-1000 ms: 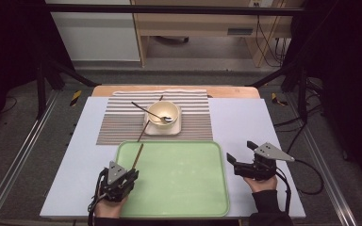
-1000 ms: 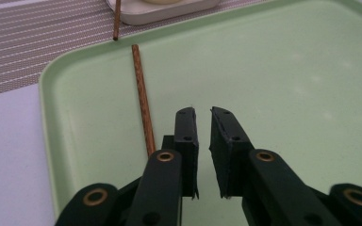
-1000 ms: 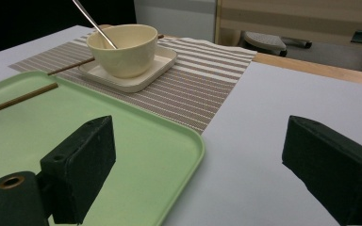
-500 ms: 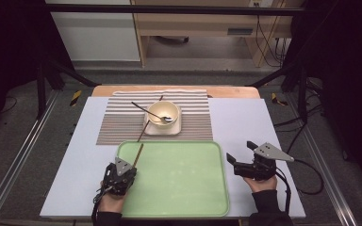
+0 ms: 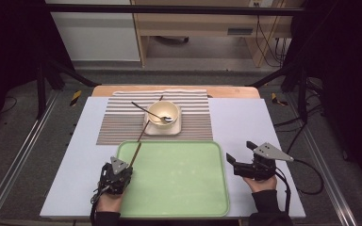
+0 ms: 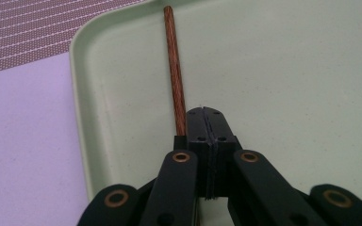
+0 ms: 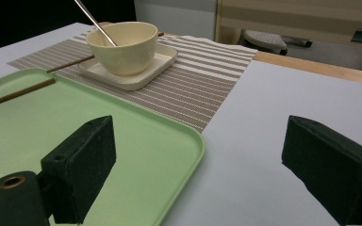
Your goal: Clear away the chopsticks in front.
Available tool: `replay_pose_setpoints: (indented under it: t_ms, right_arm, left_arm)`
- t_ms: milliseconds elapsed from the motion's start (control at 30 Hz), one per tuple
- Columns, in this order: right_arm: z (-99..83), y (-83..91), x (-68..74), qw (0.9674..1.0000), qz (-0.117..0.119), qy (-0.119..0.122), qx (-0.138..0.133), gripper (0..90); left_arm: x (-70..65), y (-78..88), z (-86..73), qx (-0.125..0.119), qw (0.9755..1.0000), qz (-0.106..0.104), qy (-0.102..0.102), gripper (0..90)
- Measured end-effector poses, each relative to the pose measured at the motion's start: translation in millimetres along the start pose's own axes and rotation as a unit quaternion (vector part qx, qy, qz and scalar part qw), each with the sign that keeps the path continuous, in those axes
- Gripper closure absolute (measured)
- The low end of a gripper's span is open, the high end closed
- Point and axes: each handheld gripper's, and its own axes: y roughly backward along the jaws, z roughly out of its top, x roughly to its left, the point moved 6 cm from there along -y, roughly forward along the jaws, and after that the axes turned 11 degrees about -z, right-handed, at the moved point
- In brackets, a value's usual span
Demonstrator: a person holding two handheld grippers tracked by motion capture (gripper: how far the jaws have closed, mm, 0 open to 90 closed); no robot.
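High view has the left gripper (image 5: 122,170) clamped, it seems, on one chopstick (image 5: 135,155) at the tray (image 5: 207,207), right gripper (image 5: 238,162) wide open; its mate (image 5: 143,130) remains by the bowl (image 5: 163,113).

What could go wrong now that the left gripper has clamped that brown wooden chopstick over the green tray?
The left gripper pinches the brown wooden chopstick near one end, so the long free length could swing or slip out when lifted. Its far tip reaches the rim of the light green plastic tray and might catch there. A second chopstick lies beside the cream bowl holding a metal spoon; reaching for it could knock the spoon or bowl.
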Motion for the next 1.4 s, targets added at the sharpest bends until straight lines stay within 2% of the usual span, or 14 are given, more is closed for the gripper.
replay_pose_setpoints:
  t_ms: [200, 400, 600, 700, 867, 1033, 1133, 1267, 1400]
  right_arm:
    - [0.0, 0.0, 0.1, 1.0000, 0.000, 0.000, 0.000, 10.7]
    - [0.0, -0.3, 0.4, 1.0000, 0.000, -0.001, 0.000, 10.7]
    - [-0.1, -0.4, 0.4, 1.0000, 0.000, -0.001, 0.000, 10.7]
    - [0.0, -0.2, 0.3, 1.0000, 0.000, -0.001, 0.000, 10.7]
    - [-0.1, -0.4, 0.4, 1.0000, 0.000, -0.001, 0.000, 10.7]
    - [0.0, 0.1, -0.2, 1.0000, -0.001, 0.000, 0.000, 10.7]
    - [0.1, 0.1, -0.6, 1.0000, -0.002, -0.001, 0.000, 10.7]
    - [-0.3, -0.2, -0.4, 1.0000, -0.002, 0.000, 0.001, 10.7]
    - [-0.3, -0.5, -0.2, 1.0000, -0.002, -0.001, 0.001, 10.7]
  left_arm:
    - [4.2, 2.2, 0.5, -0.008, 0.9999, 0.008, 0.012, 89.6]
    - [3.7, 2.8, 0.4, -0.006, 0.9999, 0.007, 0.007, 89.5]
    - [-1.1, 4.2, 3.9, -0.021, 0.9997, -0.013, -0.001, 89.5]
    - [-4.4, 8.9, 10.2, -0.041, 0.9986, -0.032, -0.008, 88.9]
    - [-6.8, 17.9, 24.9, -0.063, 0.9969, -0.042, -0.022, 80.9]
    - [-5.4, 23.0, 44.0, -0.078, 0.9955, -0.036, -0.039, 66.6]
    - [-4.1, 24.8, 56.6, -0.089, 0.9941, -0.041, -0.046, 62.2]
    - [-3.6, 22.1, 68.6, -0.094, 0.9927, -0.040, -0.064, 53.9]
    - [-2.8, 18.1, 76.9, -0.098, 0.9918, -0.044, -0.070, 50.0]
